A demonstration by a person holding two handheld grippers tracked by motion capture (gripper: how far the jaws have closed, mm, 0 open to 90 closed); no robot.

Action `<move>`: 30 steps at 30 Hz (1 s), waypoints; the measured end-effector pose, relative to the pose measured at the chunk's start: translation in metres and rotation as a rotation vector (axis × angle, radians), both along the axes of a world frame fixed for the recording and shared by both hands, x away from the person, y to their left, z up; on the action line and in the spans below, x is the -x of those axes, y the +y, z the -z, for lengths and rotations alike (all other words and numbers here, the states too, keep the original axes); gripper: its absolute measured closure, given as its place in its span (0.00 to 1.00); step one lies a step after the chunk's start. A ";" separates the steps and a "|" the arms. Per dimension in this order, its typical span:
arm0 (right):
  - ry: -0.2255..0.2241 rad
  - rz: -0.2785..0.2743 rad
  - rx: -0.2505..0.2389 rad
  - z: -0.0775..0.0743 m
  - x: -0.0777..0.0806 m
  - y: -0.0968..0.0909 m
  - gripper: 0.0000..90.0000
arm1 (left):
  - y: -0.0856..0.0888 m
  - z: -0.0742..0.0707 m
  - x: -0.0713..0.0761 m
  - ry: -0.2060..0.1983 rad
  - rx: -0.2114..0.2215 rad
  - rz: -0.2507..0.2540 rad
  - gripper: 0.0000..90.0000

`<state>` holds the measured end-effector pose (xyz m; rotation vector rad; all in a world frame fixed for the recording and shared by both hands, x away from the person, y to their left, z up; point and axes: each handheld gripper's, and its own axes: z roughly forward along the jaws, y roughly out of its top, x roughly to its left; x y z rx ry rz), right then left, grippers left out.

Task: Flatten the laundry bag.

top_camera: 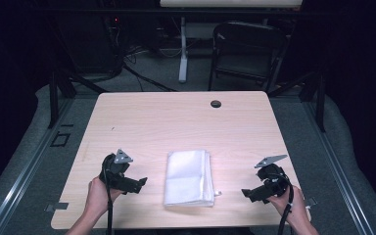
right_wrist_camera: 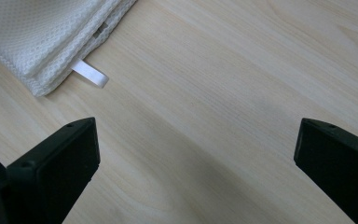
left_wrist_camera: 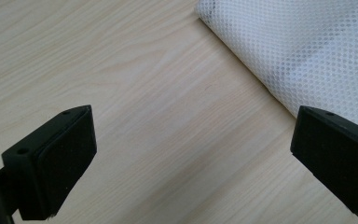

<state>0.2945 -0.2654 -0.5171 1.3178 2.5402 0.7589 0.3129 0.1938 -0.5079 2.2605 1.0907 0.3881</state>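
White mesh cloth (top_camera: 188,177), folded, was recorded in the high view on the wooden table (top_camera: 176,117) between left gripper (top_camera: 138,184) and right gripper (top_camera: 247,192); in both gripper views, jaws were found wide apart, nothing held.

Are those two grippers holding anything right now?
No. The left gripper and right gripper both stand open and empty, either side of the folded white mesh bag.
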 end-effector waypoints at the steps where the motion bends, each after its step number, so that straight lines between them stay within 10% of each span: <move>1: -0.002 -0.004 0.011 0.000 0.000 0.000 0.00 | 0.000 0.000 0.000 -0.001 -0.002 0.003 0.00; 30: 0.029 -0.035 -0.013 0.001 0.001 0.010 0.01 | -0.056 -0.007 0.015 -0.003 0.010 0.201 0.01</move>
